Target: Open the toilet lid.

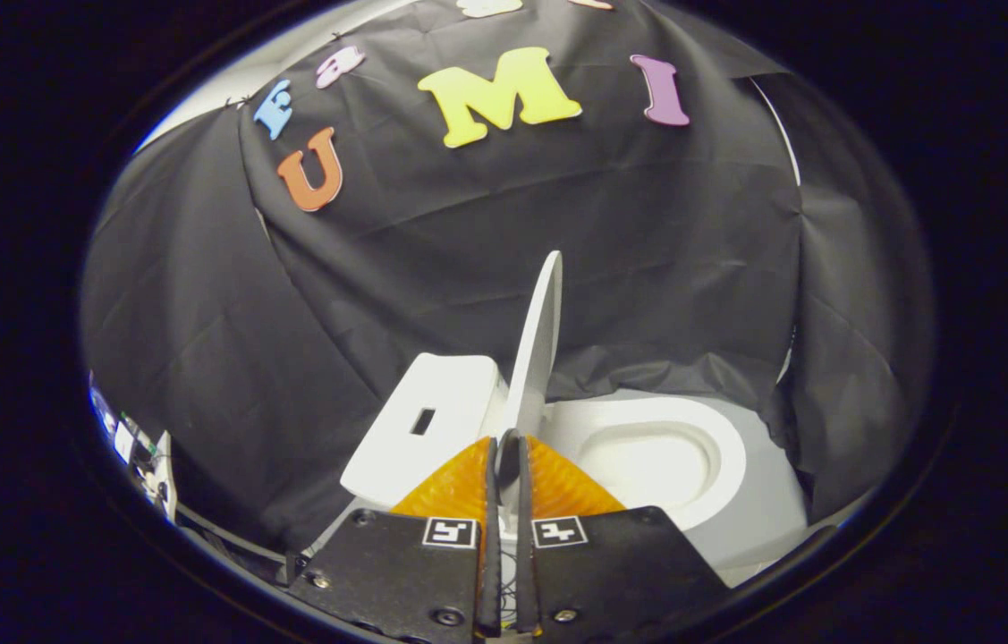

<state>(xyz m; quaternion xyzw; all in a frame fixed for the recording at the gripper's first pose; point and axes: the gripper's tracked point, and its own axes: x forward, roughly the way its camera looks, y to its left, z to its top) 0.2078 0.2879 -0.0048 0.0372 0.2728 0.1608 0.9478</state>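
Already upright: the toilet lid (537,344) stands on edge, rising from the hinge end of the toilet bowl (718,465), between the bowl opening and the tank (432,420).
Gripper: the gripper (507,461) has its fingers nearly together, pinching the lid's thin lower edge just above the bowl's rim; both appear to press on it, one on each face.
Handling: the lid looks like a stiff, smooth, fairly light plastic panel that swings on its hinge; likely slick, so a pinch could slide.
Hold point: by my reading the free rim, far from the hinge, gives the easiest leverage; the grip now sits low on the lid, close to the bowl.
Pose: the gripper points along the lid's plane, rolled so the bowl lies to one side of the fingers and the tank to the other.
Progress: lid seems open; release remains.
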